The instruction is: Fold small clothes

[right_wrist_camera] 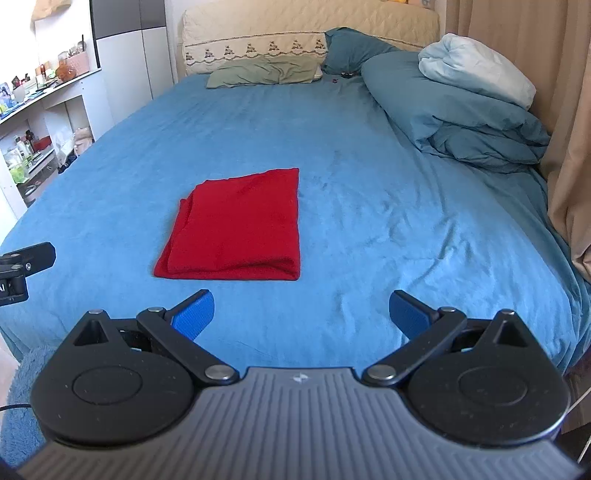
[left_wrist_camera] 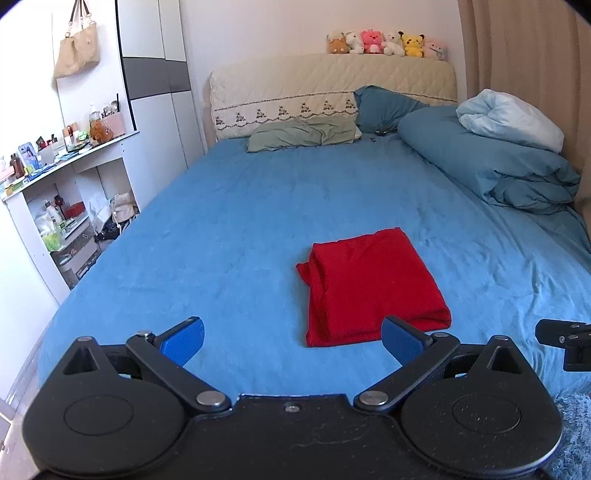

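Both sets of tongs, the left gripper [left_wrist_camera: 291,341] and the right gripper [right_wrist_camera: 301,314], gape wide and hold nothing, low in frame, while the folded red cloth garment [left_wrist_camera: 369,288] lies mid-frame on the blue bedsheet [left_wrist_camera: 221,236].

From my left wrist view, the right gripper [left_wrist_camera: 565,345] is cut off by the frame edge at 3 o'clock; I cannot tell how its jaws stand there. From the right wrist view, the left gripper [right_wrist_camera: 22,271] is likewise cropped at 9 o'clock. The small dark items [left_wrist_camera: 378,136] on the bed sheet [left_wrist_camera: 240,221] beside the pillow [left_wrist_camera: 303,134], toward 12 o'clock, are too small to identify. The shelf clutter [left_wrist_camera: 55,147] at 10 o'clock is too small to itemise. The plush toys [right_wrist_camera: 410,2] are cropped at 12 o'clock in the right view.
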### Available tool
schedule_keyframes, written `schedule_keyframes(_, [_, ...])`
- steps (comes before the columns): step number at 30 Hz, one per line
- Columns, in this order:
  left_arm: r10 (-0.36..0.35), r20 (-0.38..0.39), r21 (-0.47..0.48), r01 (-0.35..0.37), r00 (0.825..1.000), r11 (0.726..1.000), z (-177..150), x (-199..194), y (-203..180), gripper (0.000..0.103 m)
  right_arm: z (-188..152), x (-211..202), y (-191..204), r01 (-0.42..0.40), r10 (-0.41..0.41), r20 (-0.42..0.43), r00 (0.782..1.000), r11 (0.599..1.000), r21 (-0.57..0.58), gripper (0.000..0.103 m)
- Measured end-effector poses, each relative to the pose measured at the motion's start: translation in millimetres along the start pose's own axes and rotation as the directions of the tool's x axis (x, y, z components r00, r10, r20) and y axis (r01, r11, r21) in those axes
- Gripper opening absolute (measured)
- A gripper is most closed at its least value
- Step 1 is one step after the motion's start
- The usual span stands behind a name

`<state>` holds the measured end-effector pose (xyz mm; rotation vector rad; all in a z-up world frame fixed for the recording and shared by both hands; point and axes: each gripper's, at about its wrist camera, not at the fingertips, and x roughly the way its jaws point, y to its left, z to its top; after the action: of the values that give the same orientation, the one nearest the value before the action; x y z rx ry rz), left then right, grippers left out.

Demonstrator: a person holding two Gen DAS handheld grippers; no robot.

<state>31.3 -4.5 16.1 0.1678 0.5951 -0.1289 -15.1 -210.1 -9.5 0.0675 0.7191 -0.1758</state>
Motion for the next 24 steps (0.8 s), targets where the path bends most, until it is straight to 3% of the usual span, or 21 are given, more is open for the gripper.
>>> schedule_keyframes(24, [-0.009,0.017,0.007,0.009,1.0,1.0,2.1,-1.8,-0.6,0.103,-1.8,-1.4,0.2,0.007,-0.007,-0.006,1.0,1.0,0.01,0.103])
